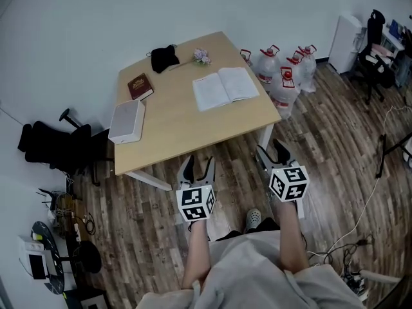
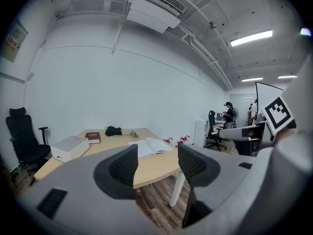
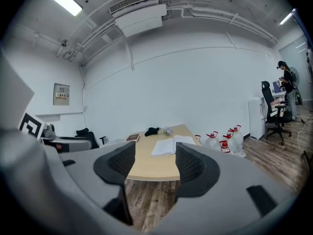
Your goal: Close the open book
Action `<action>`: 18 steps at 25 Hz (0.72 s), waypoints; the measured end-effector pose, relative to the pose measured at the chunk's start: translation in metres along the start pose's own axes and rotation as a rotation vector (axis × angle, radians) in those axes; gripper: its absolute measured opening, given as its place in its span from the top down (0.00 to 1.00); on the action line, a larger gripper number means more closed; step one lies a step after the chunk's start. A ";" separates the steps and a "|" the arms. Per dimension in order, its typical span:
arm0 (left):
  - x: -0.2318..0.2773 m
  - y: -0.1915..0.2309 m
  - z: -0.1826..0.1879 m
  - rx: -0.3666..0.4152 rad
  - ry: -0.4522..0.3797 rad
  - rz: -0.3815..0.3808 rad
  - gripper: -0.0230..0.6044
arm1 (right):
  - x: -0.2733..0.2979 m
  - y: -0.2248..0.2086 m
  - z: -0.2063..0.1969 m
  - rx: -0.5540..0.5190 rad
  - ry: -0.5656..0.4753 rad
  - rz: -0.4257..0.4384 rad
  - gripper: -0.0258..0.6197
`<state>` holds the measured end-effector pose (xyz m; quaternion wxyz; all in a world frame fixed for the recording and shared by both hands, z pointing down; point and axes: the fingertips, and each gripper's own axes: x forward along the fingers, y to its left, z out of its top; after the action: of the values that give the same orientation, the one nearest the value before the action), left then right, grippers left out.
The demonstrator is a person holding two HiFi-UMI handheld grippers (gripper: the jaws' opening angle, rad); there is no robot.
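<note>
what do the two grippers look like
The left gripper and right gripper match: grey moulded bodies, two dark jaws with ribbed black pads, and a white cube with black square markers on each. The person wears light grey clothing.

White box, red book, water jugs

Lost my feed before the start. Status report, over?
Left gripper and right gripper open, empty, short of the light wooden table. White-paged open book lies flat, untouched. Nothing on it; white rectangular box well aside.
</note>
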<state>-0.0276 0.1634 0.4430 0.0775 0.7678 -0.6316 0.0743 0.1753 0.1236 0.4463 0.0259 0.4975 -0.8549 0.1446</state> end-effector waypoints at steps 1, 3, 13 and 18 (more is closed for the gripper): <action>0.007 -0.003 0.001 0.003 -0.001 0.003 0.58 | 0.004 -0.009 0.002 0.002 0.001 -0.002 0.55; 0.020 -0.004 0.004 0.001 -0.004 0.016 0.58 | 0.012 -0.023 0.003 -0.010 0.009 -0.003 0.55; 0.062 -0.026 -0.008 0.004 0.046 0.032 0.58 | 0.051 -0.054 -0.011 0.007 0.066 0.059 0.55; 0.081 -0.011 -0.008 -0.002 0.060 0.054 0.58 | 0.079 -0.058 -0.016 0.023 0.089 0.074 0.55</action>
<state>-0.0019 0.0889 0.4673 0.0951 0.7479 -0.6495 0.0984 0.1840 0.0340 0.4890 0.0526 0.4588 -0.8691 0.1773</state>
